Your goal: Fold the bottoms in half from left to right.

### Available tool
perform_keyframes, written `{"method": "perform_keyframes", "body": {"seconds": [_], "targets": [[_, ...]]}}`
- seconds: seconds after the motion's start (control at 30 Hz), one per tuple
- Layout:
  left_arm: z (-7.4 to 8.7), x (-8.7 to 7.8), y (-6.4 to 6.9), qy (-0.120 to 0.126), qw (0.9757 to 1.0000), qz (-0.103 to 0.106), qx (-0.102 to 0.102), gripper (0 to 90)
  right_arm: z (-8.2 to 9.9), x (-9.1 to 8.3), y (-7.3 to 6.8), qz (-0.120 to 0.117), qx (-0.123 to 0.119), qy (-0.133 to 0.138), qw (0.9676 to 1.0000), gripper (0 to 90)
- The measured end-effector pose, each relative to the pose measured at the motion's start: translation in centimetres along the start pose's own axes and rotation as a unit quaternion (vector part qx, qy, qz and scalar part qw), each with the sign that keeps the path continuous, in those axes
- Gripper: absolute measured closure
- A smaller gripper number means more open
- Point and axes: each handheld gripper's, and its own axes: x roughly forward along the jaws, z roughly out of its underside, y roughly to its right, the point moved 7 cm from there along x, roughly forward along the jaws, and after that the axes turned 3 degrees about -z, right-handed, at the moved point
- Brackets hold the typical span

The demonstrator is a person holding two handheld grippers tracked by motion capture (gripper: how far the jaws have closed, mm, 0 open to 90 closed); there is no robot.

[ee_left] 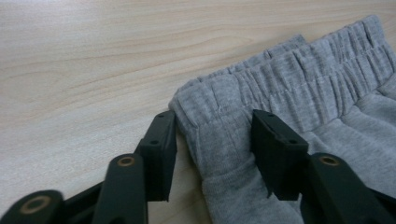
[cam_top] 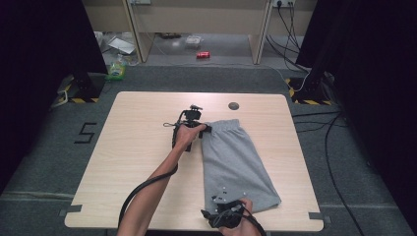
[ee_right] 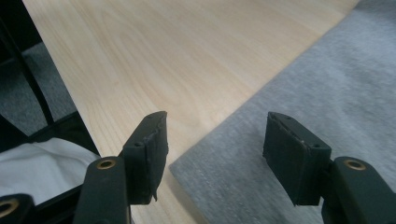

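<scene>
Grey shorts (cam_top: 236, 157) lie folded lengthwise on the light wooden table (cam_top: 137, 147), waistband at the far end. My left gripper (cam_top: 200, 129) is at the waistband's left corner. In the left gripper view its jaws (ee_left: 214, 116) straddle that corner of the shorts (ee_left: 299, 88), with flat cloth between them and the pads apart. My right gripper (cam_top: 223, 204) is at the near hem by the table's front edge. In the right gripper view its jaws (ee_right: 217, 119) stand open over the hem's corner (ee_right: 243, 158), pinching nothing.
A round cable hole (cam_top: 233, 105) sits in the table behind the shorts. On the floor beyond are a red can (cam_top: 202, 54), a green pack (cam_top: 116, 71) and cables (cam_top: 329, 147) at the right. The table's left half is bare wood.
</scene>
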Motion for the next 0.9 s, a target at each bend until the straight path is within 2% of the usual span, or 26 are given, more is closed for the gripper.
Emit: {"method": "perform_keyframes", "body": {"seconds": [0.17, 0.2, 0.23, 0.33, 0.37, 0.4, 0.47, 0.57, 0.7, 0.87, 0.9], "targets": [[-0.3, 0.0, 0.5, 0.013, 0.9995, -0.015, 0.022, 63.8, 0.4, 0.7, -0.6, 0.006, -0.014, -0.014, 0.9998, 40.3], [-0.4, 0.0, 0.6, 0.016, 0.9994, -0.018, 0.024, 65.3, 0.7, 0.9, -0.7, 0.009, -0.01, -0.022, 0.9997, 41.2], [-0.4, 0.0, 0.6, 0.017, 0.9993, -0.021, 0.026, 66.2, 0.8, 1.0, -0.6, 0.011, -0.018, -0.024, 0.9995, 41.9], [-0.6, 0.1, 0.7, 0.018, 0.9989, -0.026, 0.034, 67.8, 0.9, 1.2, -0.6, 0.032, -0.047, -0.029, 0.998, 47.7], [-0.6, 0.0, 0.7, 0.018, 0.9989, -0.026, 0.035, 68.2, 0.9, 1.2, -0.7, 0.038, -0.052, -0.03, 0.9975, 51.7], [-0.7, 0.1, 0.7, 0.019, 0.9988, -0.026, 0.036, 68.5, 0.8, 1.3, -0.7, 0.042, -0.056, -0.029, 0.9971, 59.5], [-0.7, 0.0, 0.7, 0.02, 0.9987, -0.027, 0.039, 68.9, 0.6, 1.4, -0.9, 0.038, -0.06, -0.028, 0.997, 71.0], [-0.8, 0.0, 0.6, 0.02, 0.9985, -0.027, 0.043, 69.4, 0.4, 1.7, -0.9, 0.037, -0.063, -0.03, 0.9969, 81.2], [-0.9, -0.2, 0.3, 0.02, 0.9982, -0.027, 0.05, 70.6, 0.0, 2.2, -1.0, 0.019, -0.038, -0.017, 0.9989, 83.8], [-0.8, -1.0, -0.8, 0.015, 0.9974, -0.035, 0.061, 71.3, -1.1, 3.6, -2.1, -0.011, -0.039, -0.013, 0.9991, 84.4], [-0.9, -1.3, -1.2, 0.014, 0.9972, -0.037, 0.063, 71.4, -1.4, 4.0, -2.4, -0.014, -0.047, -0.012, 0.9987, 84.5]]}}
